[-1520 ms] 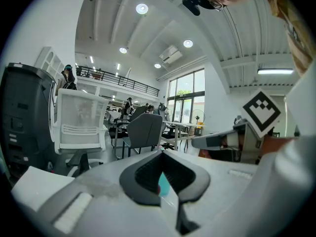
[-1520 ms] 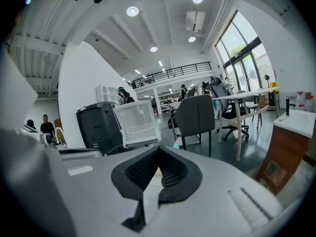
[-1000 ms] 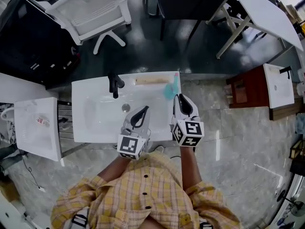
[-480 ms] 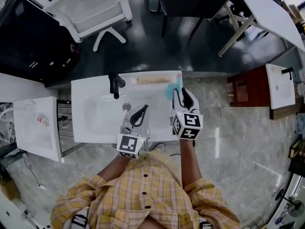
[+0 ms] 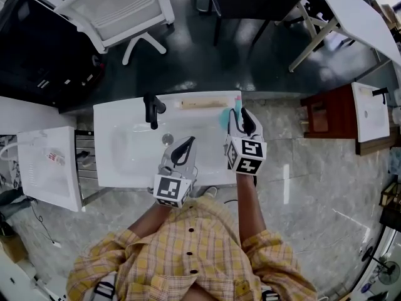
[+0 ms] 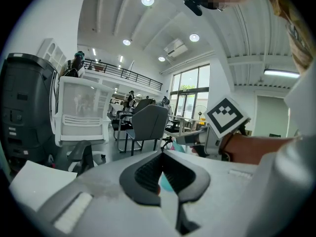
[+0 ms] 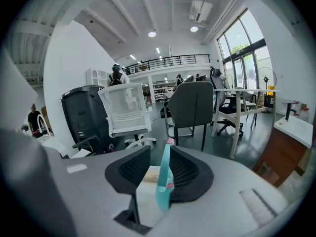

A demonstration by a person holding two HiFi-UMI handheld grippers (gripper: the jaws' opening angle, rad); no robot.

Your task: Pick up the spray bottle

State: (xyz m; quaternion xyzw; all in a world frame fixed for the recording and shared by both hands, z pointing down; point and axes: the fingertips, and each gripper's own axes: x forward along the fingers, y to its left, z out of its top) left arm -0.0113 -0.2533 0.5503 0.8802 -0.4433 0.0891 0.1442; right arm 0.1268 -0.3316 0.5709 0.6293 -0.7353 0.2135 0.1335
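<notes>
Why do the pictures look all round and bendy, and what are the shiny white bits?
Head view: the wide lens curves the sink's straight edges, and lamp light leaves a white streak of glare on the glossy floor. Left gripper view: dark rounded corners frame the picture, and the ceiling lamps burn out white. Right gripper view: same dark corners, and the windows lean inward.

No words, brands or numbers could be read anywhere. The left marker cube [image 5: 171,192] and the right marker cube [image 5: 245,156] carried only black-and-white square patterns (no letters), and the sticker [image 5: 55,158] on the white surface [image 5: 37,184] was too small to read.
</notes>
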